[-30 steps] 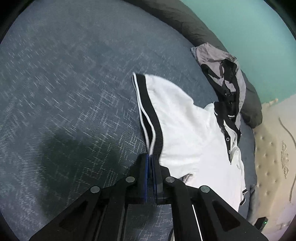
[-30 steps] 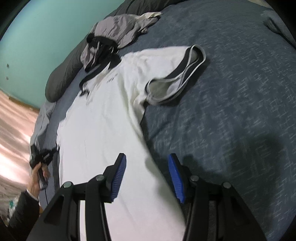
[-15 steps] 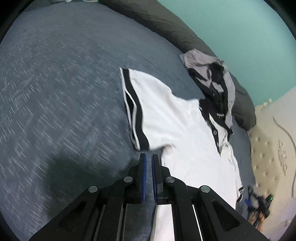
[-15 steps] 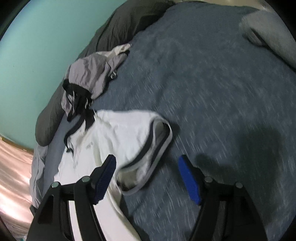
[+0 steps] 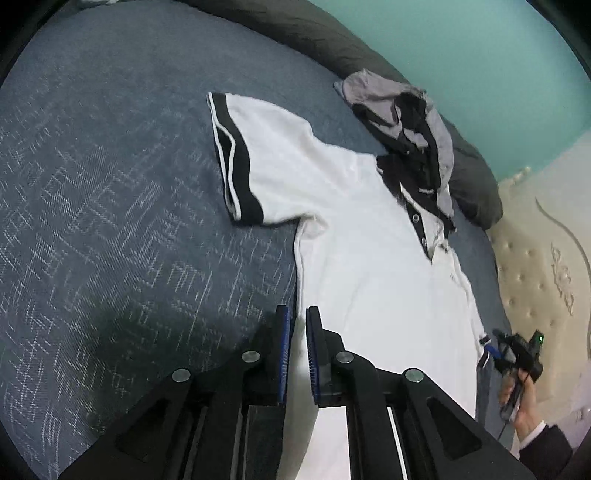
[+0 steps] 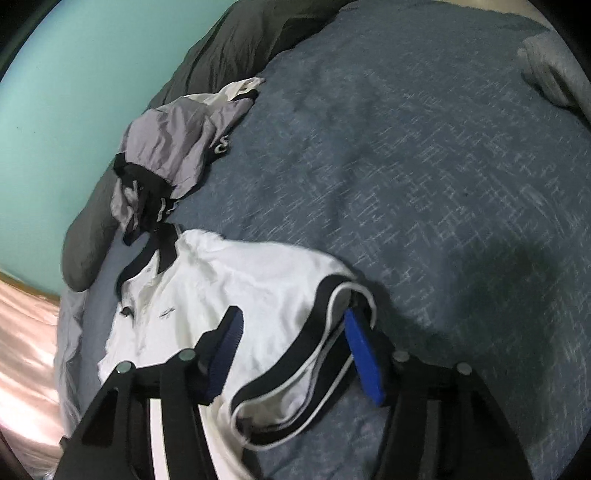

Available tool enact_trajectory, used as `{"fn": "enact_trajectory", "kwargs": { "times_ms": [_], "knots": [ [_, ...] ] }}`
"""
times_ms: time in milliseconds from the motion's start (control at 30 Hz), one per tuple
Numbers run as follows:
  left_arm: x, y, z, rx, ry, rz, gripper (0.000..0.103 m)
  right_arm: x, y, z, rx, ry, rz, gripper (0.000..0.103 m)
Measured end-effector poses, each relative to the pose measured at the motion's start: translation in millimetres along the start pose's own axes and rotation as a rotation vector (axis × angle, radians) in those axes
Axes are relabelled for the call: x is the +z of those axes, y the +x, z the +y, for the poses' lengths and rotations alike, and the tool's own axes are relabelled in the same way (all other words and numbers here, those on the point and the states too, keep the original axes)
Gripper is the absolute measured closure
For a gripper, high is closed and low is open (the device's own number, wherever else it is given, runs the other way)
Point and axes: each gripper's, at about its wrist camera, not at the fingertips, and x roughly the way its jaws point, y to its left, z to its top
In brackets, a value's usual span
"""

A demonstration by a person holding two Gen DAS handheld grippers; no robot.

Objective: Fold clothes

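A white polo shirt (image 5: 354,251) with black-banded sleeves is seen spread face up on a blue-grey bedspread (image 5: 110,221), its collar toward a crumpled grey-and-black garment (image 5: 402,122) that lies against a dark bolster (image 5: 317,33). The left gripper (image 5: 297,325) is held over the shirt's side seam below the flat sleeve (image 5: 236,158); its jaws have just been opening by a narrow gap, and nothing is pinched between them. The right gripper (image 6: 293,328) is poised at the shirt's other sleeve (image 6: 314,369), whose cuff gapes open in a loop; its jaws have just been closing yet stand well apart, one blue pad (image 6: 364,354) tucked at the cuff's rim, the cloth straddled but not clamped. A snag is judged the main risk here: if that pad is caught inside the cuff, only one layer could be gripped and the sleeve dragged into a twist. A second risk is seen at the collar, which touches the grey garment, so any pull on the shirt might drag the garment along. Beyond the flat sleeve, away from the shirt, open bedspread is offered for folding; on the shirt's other side the bed's edge lies near, beside a pale quilted surface (image 5: 546,266).
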Motion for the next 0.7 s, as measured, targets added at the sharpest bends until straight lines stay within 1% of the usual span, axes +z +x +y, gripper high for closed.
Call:
{"fn": "enact_trajectory", "kwargs": {
  "times_ms": [33,67,100,133,200,233,267,367,467,600,700],
  "knots": [
    [-1,-1,0,0.004,0.003,-0.008,0.091,2,2,0,0.001,-0.002,-0.006,0.052],
    [-1,0,0,0.004,0.001,-0.011,0.091,3,4,0,-0.008,-0.007,-0.010,0.057],
    [-1,1,1,-0.002,-0.004,-0.009,0.091,5,6,0,-0.017,-0.012,-0.014,0.065],
    [-2,2,1,-0.007,-0.010,-0.008,0.091,7,8,0,-0.027,-0.014,-0.013,0.069],
    [-2,3,-2,-0.006,-0.002,-0.013,0.091,11,12,-5,-0.037,-0.010,-0.010,0.084],
    [-3,2,-3,-0.004,0.005,-0.017,0.091,11,11,-6,-0.038,-0.010,-0.020,0.089],
    [-3,2,-4,-0.003,0.010,-0.020,0.091,12,10,-8,-0.039,-0.009,-0.030,0.098],
    [-3,2,-5,-0.002,0.010,-0.025,0.091,15,5,-10,-0.039,-0.015,-0.064,0.101],
    [-3,1,-6,0.001,0.012,-0.029,0.091,19,-7,-12,-0.037,-0.025,-0.112,0.102],
    [-4,2,-7,0.007,0.016,-0.027,0.091,31,-21,-26,-0.037,0.010,-0.164,0.102],
    [-5,3,-7,0.010,0.018,-0.025,0.091,41,-22,-28,-0.044,0.001,-0.166,0.102]
  ]
}}
